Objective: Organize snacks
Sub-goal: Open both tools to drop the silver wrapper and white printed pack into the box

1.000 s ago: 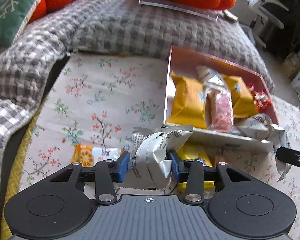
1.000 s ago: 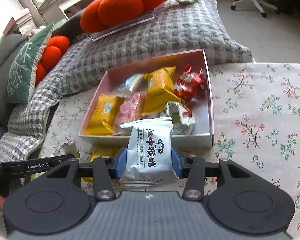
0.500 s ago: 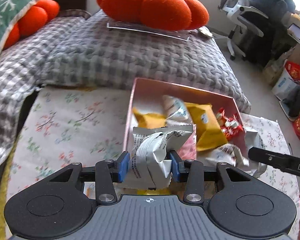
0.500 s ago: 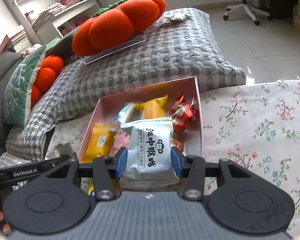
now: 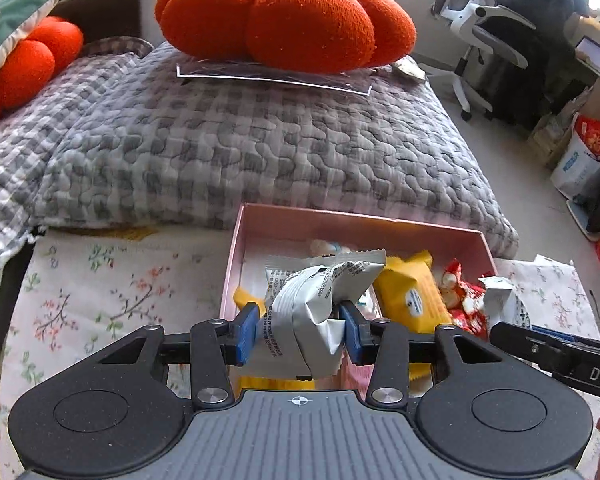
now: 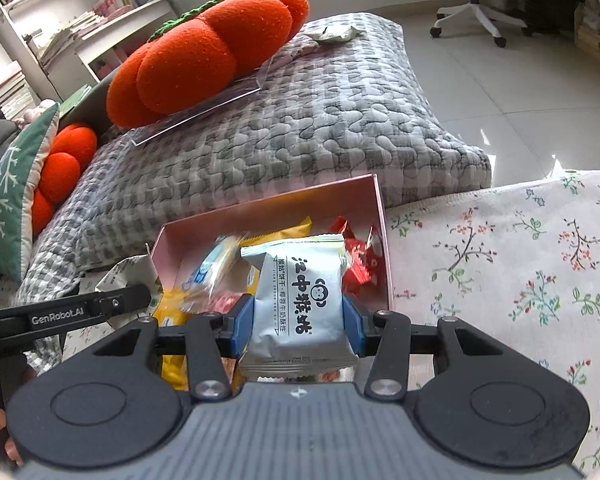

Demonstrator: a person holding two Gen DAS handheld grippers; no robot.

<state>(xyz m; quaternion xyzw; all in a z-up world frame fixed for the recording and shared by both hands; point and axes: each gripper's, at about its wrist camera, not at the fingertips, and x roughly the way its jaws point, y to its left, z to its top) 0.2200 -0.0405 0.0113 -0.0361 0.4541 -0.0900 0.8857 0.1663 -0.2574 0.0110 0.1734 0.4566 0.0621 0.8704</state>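
My left gripper (image 5: 298, 334) is shut on a crumpled white snack packet (image 5: 312, 312), held above the near left part of the pink box (image 5: 360, 224). My right gripper (image 6: 298, 332) is shut on a pale blue-white packet with black print (image 6: 300, 300), upright over the near edge of the same pink box (image 6: 268, 204). Inside the box lie yellow packets (image 5: 410, 296), red wrapped sweets (image 5: 460, 292) and a blue-white packet (image 6: 208, 270). The right gripper's black finger (image 5: 556, 354) shows at the right of the left wrist view.
The box sits on a floral cloth (image 6: 520, 264) beside a grey quilted cushion (image 5: 260, 144). An orange pumpkin pillow (image 5: 288, 16) rests on a clear sheet on the cushion. An office chair (image 5: 488, 36) and bags (image 5: 584, 156) stand on the floor at the right.
Both grippers have moved forward with their packets, from in front of the box to over it. The box now sits closer under the fingers; the loose snacks on the cloth have dropped out of view.
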